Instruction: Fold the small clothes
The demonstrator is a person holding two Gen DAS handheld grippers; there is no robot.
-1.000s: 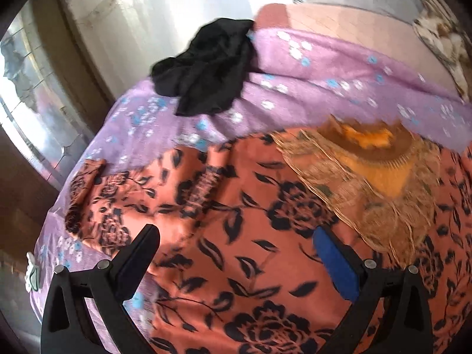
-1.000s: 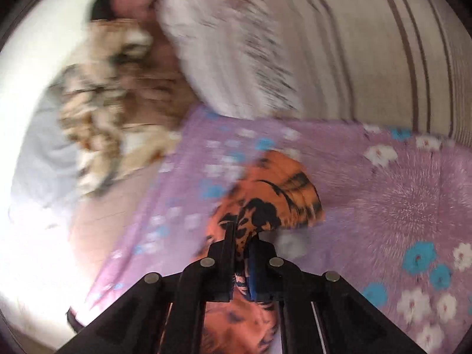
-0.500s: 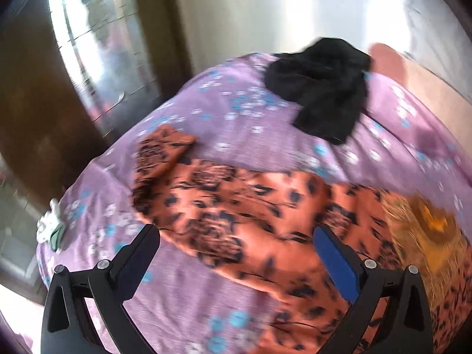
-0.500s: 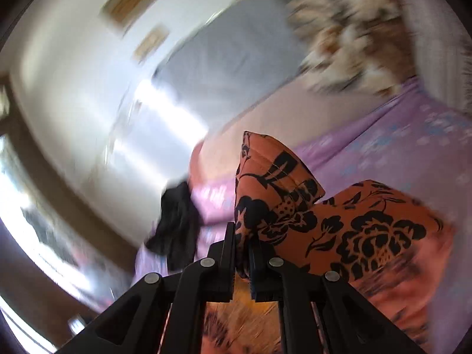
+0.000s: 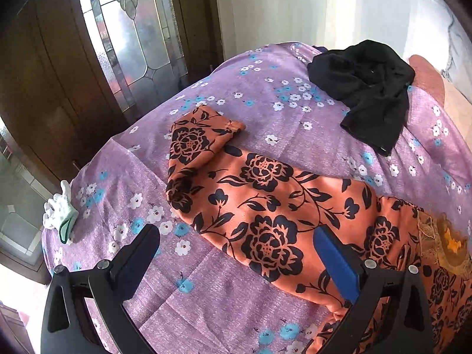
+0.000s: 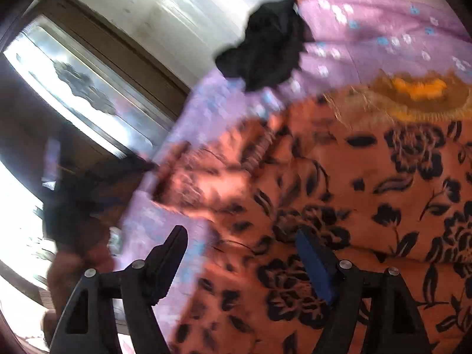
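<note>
Left wrist view: the orange flowered dress (image 5: 265, 206) lies spread on the purple bedsheet (image 5: 265, 103), a sleeve folded over; the left gripper (image 5: 236, 253) hovers released above it; the right gripper (image 6: 242, 253) has just been opening, nothing between its jaws; a black garment (image 5: 368, 88) lies apart.

Soft orange cloth garment with black flower print (image 5: 265, 206) lies on matt purple woven bedsheet (image 5: 236, 94); crumpled black cloth (image 5: 371, 88) looks dull.
</note>
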